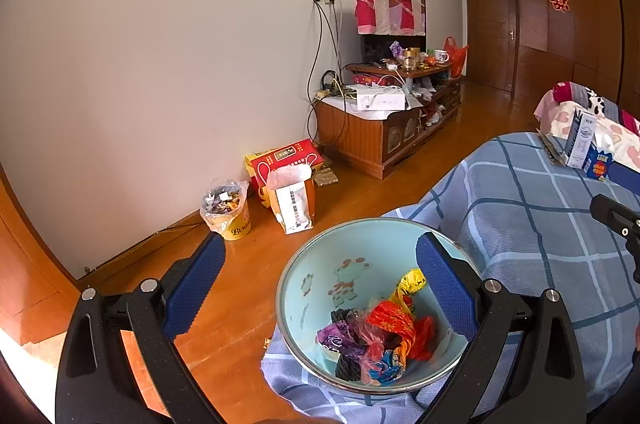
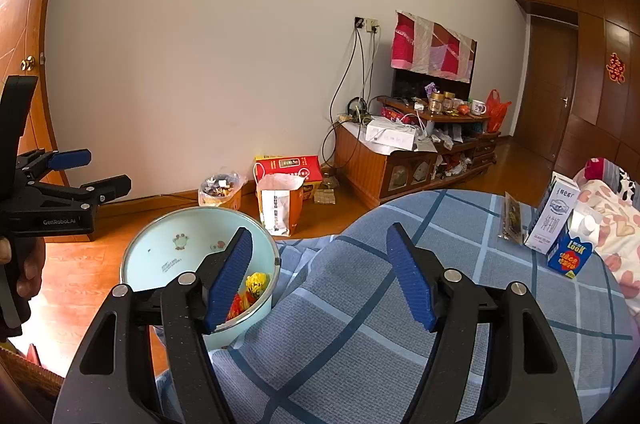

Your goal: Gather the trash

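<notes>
A light blue basin (image 1: 320, 264) stands at the edge of the table with the blue checked cloth (image 1: 532, 224) and holds a heap of coloured wrappers (image 1: 380, 336). My left gripper (image 1: 320, 280) is open and empty, with its fingers on either side of the basin. In the right wrist view the basin (image 2: 168, 252) sits left of my right gripper (image 2: 324, 276), which is open and empty above the cloth (image 2: 360, 324). A milk carton (image 2: 554, 220), a blue box (image 2: 570, 254) and a dark packet (image 2: 512, 218) stand at the table's far right.
On the wooden floor by the wall stand a lined yellow bin full of trash (image 1: 228, 210), a paper bag (image 1: 292, 200) and a red box (image 1: 286, 160). A cluttered TV cabinet (image 1: 392, 120) stands further back. A flowered sofa (image 2: 616, 224) lies behind the table.
</notes>
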A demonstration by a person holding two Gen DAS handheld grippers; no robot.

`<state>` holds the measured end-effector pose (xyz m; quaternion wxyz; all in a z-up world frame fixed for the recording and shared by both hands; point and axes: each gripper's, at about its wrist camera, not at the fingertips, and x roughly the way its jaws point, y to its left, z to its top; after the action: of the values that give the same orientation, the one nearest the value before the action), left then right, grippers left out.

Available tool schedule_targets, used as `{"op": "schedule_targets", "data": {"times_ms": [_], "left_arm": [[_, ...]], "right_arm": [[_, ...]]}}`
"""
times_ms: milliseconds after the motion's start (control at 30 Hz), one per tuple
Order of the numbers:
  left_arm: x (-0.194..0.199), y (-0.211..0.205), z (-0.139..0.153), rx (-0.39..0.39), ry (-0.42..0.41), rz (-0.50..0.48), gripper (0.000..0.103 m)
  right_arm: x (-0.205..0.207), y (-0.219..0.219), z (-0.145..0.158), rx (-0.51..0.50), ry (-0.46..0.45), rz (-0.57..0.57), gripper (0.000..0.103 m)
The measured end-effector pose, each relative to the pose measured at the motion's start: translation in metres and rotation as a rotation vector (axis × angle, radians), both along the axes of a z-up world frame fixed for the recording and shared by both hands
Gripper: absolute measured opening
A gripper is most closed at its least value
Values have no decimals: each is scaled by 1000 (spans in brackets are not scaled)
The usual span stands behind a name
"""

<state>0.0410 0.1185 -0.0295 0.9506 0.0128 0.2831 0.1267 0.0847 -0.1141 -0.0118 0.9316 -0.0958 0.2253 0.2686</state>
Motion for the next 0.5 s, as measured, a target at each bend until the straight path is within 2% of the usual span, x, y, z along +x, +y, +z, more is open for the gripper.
{"op": "schedule_targets", "data": {"times_ms": [200,333,400,500], "left_arm": [[2,-4,-6,22,11,-1,94],[7,-10,-6,7,25,-21,94],[10,-15,-5,-24,22,-39,94],[20,-35,-7,-24,33,-97,94]], "right_arm": [[1,-2,1,1,3,-2,70],[2,-8,-1,-6,4,-13,72],[5,-16,-3,-17,7,-26,72],[19,-49,-7,-25,33,-93,74]]}}
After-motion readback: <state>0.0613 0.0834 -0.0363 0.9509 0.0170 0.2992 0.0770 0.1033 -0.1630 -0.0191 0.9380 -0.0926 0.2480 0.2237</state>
